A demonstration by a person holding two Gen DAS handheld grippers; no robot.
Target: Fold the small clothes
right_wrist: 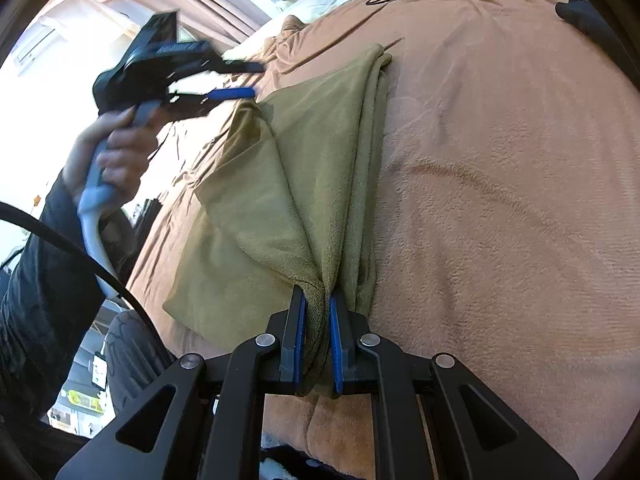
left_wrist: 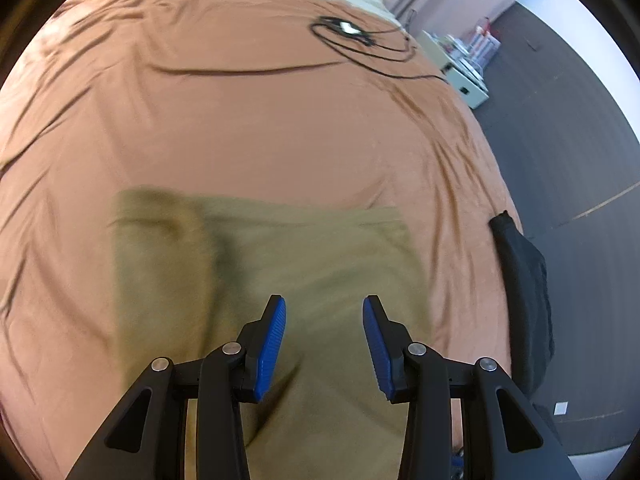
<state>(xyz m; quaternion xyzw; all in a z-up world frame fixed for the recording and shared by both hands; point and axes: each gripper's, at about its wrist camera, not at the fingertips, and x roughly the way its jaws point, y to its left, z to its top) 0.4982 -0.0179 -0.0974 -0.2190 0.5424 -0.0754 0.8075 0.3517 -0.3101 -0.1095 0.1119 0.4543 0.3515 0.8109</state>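
Cloth (right_wrist: pixel 304 184), olive and partly folded, lies on the bed (right_wrist: pixel 500 200), its long axis running away from me. My right gripper (right_wrist: pixel 318 312) clenches its near corner; my left gripper (left_wrist: pixel 324 320), released, hovers above it.

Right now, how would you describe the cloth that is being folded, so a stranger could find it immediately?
Start from the large rust-orange blanket that covers the bed. On it lies the olive-green cloth, partly folded, one bunched edge pinched by the right gripper. It is the only green piece; the black garment at the bed's edge is dark and untouched.
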